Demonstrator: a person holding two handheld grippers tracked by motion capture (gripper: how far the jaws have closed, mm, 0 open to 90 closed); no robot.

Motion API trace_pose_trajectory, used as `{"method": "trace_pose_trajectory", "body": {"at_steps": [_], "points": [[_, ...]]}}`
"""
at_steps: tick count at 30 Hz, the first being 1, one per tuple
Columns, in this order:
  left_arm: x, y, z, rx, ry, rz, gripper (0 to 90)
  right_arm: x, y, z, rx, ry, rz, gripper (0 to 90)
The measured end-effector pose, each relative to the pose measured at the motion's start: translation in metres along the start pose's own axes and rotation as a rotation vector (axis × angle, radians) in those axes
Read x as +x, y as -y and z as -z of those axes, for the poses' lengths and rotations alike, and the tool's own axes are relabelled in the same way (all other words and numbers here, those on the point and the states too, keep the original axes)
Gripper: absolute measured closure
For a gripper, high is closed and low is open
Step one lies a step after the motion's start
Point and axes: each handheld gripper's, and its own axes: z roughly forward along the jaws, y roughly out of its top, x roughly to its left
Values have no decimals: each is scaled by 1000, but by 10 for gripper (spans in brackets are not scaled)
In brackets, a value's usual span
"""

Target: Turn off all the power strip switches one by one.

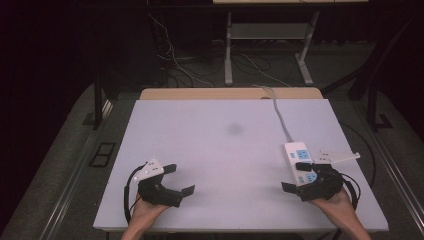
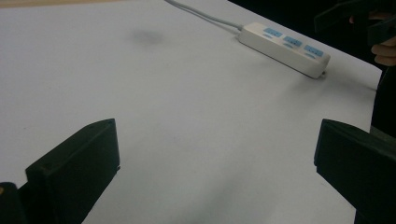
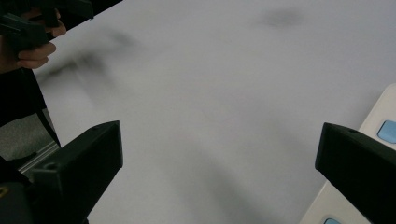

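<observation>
Low in the high view, left gripper (image 1: 179,178) at lower left, jaws spread wide, holding nothing, hovering over the bare white table (image 1: 225,150). At lower right, right gripper (image 1: 296,176), jaws likewise wide apart and empty, one jaw over the near end of the white power strip (image 1: 300,161). Farther up, strip's grey cable (image 1: 281,116) running toward the upper edge. Blue sockets on the strip; no writing legible.
</observation>
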Motion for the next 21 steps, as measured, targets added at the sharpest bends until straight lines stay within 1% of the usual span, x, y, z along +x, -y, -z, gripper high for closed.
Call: {"method": "trace_pose_trajectory", "body": {"at_steps": [8,14,21], "points": [[-1,0,-2,7,5,-3,0,0,-9,2,18,1,20,6],[0,0,-2,2,3,1,0,-4,-17,3,57,8,46,6],[0,0,-2,3,4,2,0,-9,-24,6,82,19,57,6]]}}
